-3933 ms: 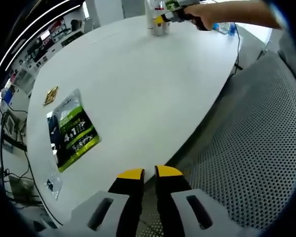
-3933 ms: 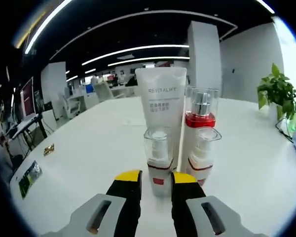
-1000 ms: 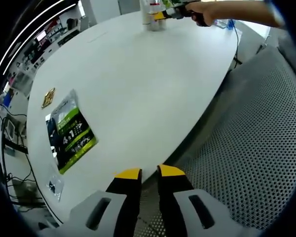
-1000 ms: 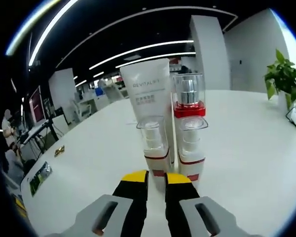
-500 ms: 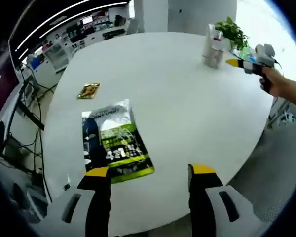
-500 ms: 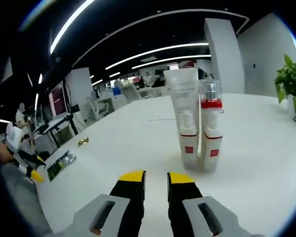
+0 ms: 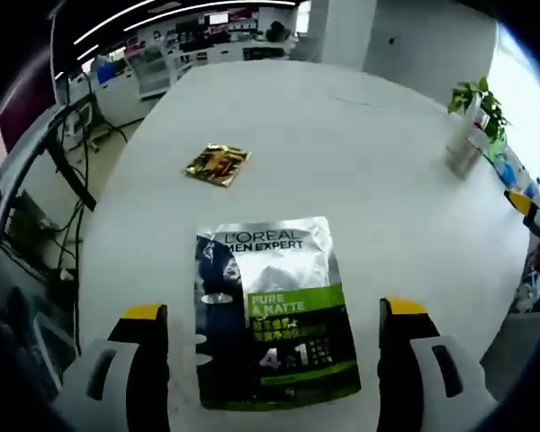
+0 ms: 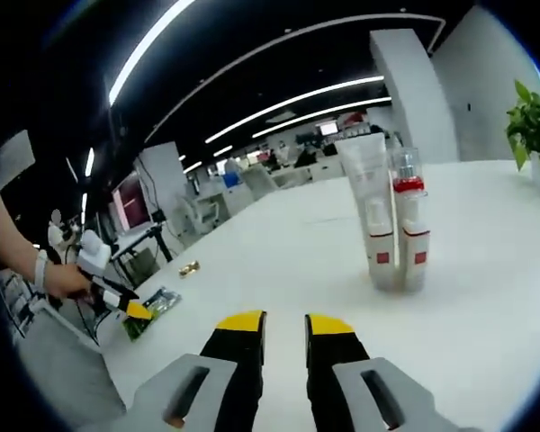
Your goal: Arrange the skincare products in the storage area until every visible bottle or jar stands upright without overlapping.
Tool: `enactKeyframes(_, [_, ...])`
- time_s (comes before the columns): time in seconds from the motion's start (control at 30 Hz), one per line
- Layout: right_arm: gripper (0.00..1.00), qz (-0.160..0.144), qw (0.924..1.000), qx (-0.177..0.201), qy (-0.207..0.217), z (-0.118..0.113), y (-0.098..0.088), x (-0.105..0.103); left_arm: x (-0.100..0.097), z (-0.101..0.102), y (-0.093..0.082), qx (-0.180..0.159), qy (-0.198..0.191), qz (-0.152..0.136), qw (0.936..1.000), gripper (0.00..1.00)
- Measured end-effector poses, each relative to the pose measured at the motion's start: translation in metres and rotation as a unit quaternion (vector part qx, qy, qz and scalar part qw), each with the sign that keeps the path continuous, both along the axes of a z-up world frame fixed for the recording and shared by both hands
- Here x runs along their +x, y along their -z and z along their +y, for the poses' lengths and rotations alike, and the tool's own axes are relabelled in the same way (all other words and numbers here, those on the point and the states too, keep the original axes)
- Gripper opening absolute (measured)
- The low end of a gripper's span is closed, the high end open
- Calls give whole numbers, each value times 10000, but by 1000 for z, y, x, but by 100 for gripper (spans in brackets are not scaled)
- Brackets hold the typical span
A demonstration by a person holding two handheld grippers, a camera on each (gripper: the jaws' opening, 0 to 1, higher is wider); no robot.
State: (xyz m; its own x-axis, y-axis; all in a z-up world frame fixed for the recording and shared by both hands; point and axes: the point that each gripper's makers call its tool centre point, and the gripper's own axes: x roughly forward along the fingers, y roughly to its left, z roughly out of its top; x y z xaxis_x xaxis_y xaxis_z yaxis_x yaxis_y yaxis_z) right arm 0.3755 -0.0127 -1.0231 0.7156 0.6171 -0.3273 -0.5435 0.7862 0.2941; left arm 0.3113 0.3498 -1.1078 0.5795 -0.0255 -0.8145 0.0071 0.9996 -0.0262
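Note:
A group of skincare products (image 8: 391, 229) stands upright on the white table (image 8: 486, 297): a tall white tube (image 8: 367, 184), a clear-capped bottle with a red band (image 8: 407, 187), and two small red-labelled bottles (image 8: 382, 256) in front. My right gripper (image 8: 284, 324) is well back from them, jaws almost together with nothing between. In the left gripper view the same group (image 7: 463, 148) is small at the far right. My left gripper (image 7: 274, 310) is wide open, its jaws on either side of a flat L'Oreal Men Expert pack (image 7: 270, 306).
A small gold sachet (image 7: 216, 164) lies beyond the pack. A potted plant (image 7: 477, 94) stands behind the bottles. A hand (image 8: 63, 279) holds the left gripper (image 8: 117, 301) at the table's left edge, by the green pack (image 8: 157, 306). Desks and chairs stand beyond.
The left gripper's jaws, together a second ago, now stand wide apart, and it has come over the flat pack. The right gripper has drawn further back from the bottles.

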Motion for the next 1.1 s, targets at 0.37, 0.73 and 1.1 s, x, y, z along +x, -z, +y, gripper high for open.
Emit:
enactKeyframes(0.37, [9,33,9999,-57,157,-10,3,12,0,2,18,51,36,254,9997,89])
enactKeyframes(0.73, [5,101,9998,-178,44,-6,12,4,-10,-1,10,-16,324,179,9993,52])
enactKeyframes(1.1, [4,196,9992,-202,-289,9,15,-8,-22,-29,7,-303,661,259,9970,25])
